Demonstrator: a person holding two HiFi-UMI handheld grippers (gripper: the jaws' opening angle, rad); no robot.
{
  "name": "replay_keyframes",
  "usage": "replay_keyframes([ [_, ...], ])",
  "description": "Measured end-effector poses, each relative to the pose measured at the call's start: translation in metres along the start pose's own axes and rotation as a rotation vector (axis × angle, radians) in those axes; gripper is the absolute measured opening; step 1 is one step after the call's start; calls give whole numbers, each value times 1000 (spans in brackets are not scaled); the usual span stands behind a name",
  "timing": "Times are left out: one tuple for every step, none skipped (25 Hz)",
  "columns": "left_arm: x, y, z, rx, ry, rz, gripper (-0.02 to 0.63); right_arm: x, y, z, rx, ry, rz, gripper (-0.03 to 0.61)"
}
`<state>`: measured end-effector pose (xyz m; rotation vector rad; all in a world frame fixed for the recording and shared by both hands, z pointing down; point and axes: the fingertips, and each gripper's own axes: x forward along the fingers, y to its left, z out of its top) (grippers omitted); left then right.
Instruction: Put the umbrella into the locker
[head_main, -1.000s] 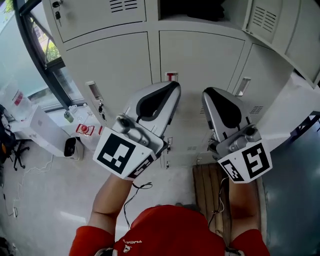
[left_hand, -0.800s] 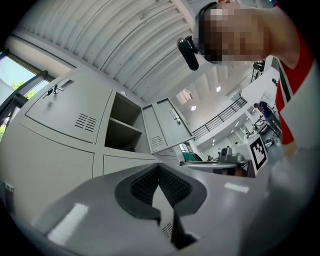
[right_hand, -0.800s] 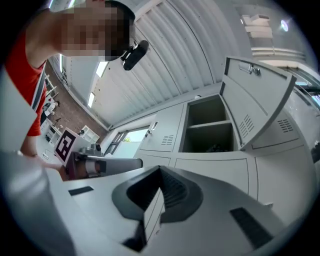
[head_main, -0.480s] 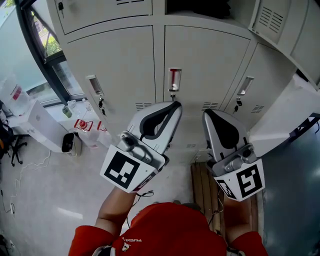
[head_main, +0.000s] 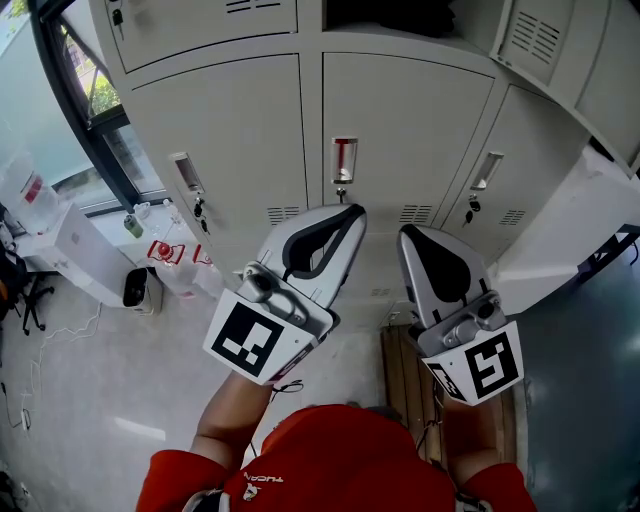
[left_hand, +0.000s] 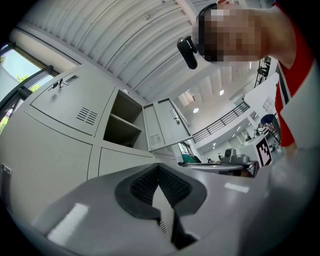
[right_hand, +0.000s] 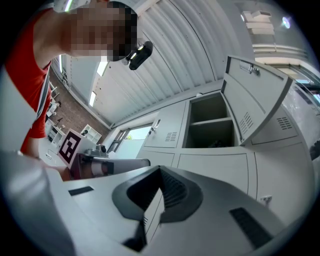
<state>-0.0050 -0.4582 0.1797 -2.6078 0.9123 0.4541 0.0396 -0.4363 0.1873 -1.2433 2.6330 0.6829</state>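
Note:
My left gripper (head_main: 350, 212) and right gripper (head_main: 408, 235) hang side by side in front of a bank of pale grey lockers (head_main: 400, 110). Both are shut, pads together, with nothing between them. In the left gripper view the jaws (left_hand: 159, 172) meet in a closed line, and so do those in the right gripper view (right_hand: 161, 176). One upper locker (right_hand: 210, 122) stands open, its door (right_hand: 255, 95) swung out to the right. A dark shape (right_hand: 216, 144) lies on its lower shelf and shows at the top edge of the head view (head_main: 395, 15). I cannot tell whether it is the umbrella.
A wooden slatted bench (head_main: 405, 370) stands on the floor under my right arm. A white box (head_main: 80, 250), a small dark device (head_main: 137, 290) and red-and-white items (head_main: 170, 252) lie at the left by the window frame (head_main: 80, 110). A white panel (head_main: 580, 230) juts out at the right.
Both grippers have sunk lower against the lockers than a second ago, and the latches of the lower doors have come into view above them. Both stay shut and empty.

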Motion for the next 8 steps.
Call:
replay_keyframes([
  [0, 1, -1, -1, 2, 2, 6, 0, 0, 0, 1, 1, 2, 2],
  [1, 1, -1, -2, 4, 4, 5, 1, -1, -1, 2, 2, 4, 2],
  [1, 1, -2, -2, 6, 5, 5, 1, -1, -2, 3, 4, 5, 2],
  [2, 1, -2, -3, 7, 5, 5, 1, -2, -2, 4, 6, 6, 2],
  [2, 1, -3, -5, 9, 5, 6, 1, -2, -3, 5, 7, 7, 2],
  [3, 1, -3, -6, 10, 5, 5, 0, -2, -3, 6, 8, 8, 2],
  [3, 0, -4, -8, 12, 5, 5, 0, -3, -3, 6, 8, 9, 2],
  [4, 0, -5, -10, 14, 4, 5, 0, -3, -4, 6, 9, 11, 2],
])
